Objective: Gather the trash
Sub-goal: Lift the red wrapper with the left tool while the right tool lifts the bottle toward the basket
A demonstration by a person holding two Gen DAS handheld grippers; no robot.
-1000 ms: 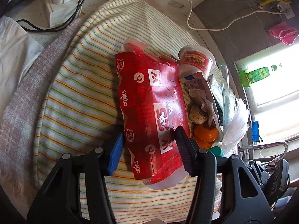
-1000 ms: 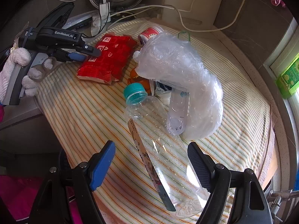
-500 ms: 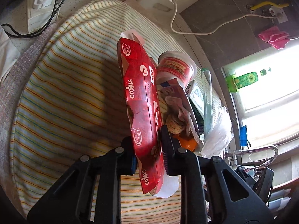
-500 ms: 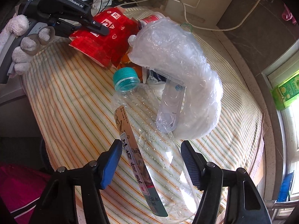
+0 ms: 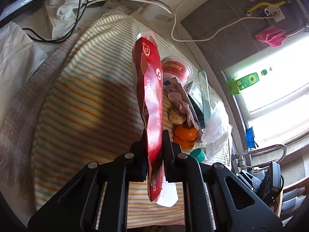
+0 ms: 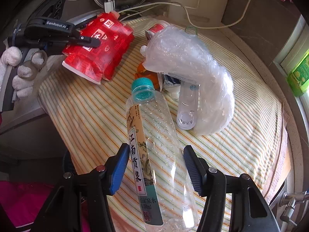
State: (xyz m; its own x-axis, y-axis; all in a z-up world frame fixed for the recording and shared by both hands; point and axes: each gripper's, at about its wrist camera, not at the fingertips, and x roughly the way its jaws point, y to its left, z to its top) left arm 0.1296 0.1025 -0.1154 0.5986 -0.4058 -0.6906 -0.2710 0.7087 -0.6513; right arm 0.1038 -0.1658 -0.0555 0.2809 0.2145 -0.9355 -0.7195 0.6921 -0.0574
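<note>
Red foil wrapper (image 5: 149, 104) is pinched edge-on in the left gripper (image 5: 154, 150), lifted off the striped cloth (image 5: 87, 100) at frame centre. Right gripper (image 6: 155, 166) is spread astride the clear bottle (image 6: 154, 145), pads not yet touching. Advice: close mid-label, gently; thin plastic may buckle or slip.
</note>
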